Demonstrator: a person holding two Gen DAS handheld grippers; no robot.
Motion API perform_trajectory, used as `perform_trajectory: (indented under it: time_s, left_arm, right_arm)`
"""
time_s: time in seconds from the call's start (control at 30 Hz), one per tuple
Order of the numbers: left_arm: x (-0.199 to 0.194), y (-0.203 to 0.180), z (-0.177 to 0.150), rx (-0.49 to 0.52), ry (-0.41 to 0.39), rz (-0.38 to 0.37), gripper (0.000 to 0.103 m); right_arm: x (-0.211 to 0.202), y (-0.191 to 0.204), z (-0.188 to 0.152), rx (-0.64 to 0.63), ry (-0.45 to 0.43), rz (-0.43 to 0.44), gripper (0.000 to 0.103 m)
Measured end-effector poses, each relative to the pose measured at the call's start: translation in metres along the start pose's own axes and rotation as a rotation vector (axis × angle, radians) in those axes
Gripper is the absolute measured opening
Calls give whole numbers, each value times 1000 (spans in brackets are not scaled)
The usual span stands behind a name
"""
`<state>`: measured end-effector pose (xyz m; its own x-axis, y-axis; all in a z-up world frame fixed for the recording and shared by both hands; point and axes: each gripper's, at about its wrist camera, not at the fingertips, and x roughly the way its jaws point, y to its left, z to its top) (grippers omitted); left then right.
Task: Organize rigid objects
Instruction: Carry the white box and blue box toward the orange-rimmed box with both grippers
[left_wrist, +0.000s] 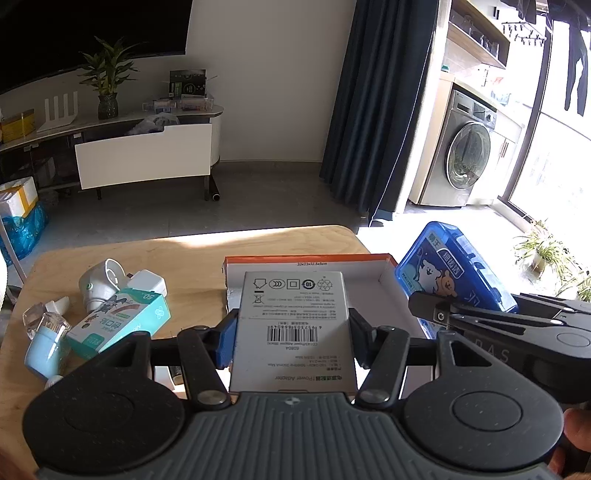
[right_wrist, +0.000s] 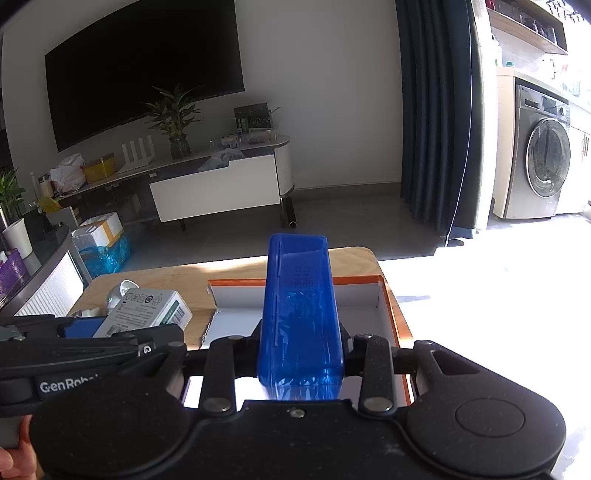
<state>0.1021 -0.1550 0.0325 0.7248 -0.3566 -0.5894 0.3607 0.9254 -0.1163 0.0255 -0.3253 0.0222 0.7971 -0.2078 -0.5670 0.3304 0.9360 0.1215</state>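
Your left gripper (left_wrist: 291, 332) is clamped on the grey adapter box (left_wrist: 293, 325), held above the orange-rimmed tray (left_wrist: 384, 280). Your right gripper (right_wrist: 301, 343) pinches the blue plastic case (right_wrist: 299, 314) over that tray, on the wooden table (left_wrist: 184, 258).

strong daylight pours in from the balcony glass on the right, blowing the floor (right_wrist: 498, 288) out to pure white there. the wooden table (left_wrist: 192, 254) carries a bright sun band at its far edge (its near part sits in shade). the television (right_wrist: 144, 70) wall stays dim. fisheye bending curves the edges; focus is sharp.
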Motion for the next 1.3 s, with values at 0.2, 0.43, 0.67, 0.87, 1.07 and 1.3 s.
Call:
perform_trajectory:
  time_s: [0.2, 0.43, 0.67, 0.87, 1.07, 1.3]
  left_arm:
    - [3, -4, 1, 10, 1, -6, 59]
    - [6, -6, 2, 19, 3, -6, 59]
    - [10, -10, 3, 26, 5, -11, 59]
    - [14, -10, 2, 27, 4, -14, 59]
    - [18, -10, 3, 25, 7, -16, 59]
    - [24, -9, 3, 24, 15, -15, 59]
  right_arm:
    - [2, 6, -1, -1, -6, -10, 41]
    - [2, 7, -2, -2, -8, -18, 41]
    - [4, 8, 0, -3, -8, -29, 41]
    - [7, 10, 0, -3, -8, -41, 41]
    - [12, 15, -1, -3, 0, -52, 41]
    - [21, 16, 2, -9, 13, -62, 41]
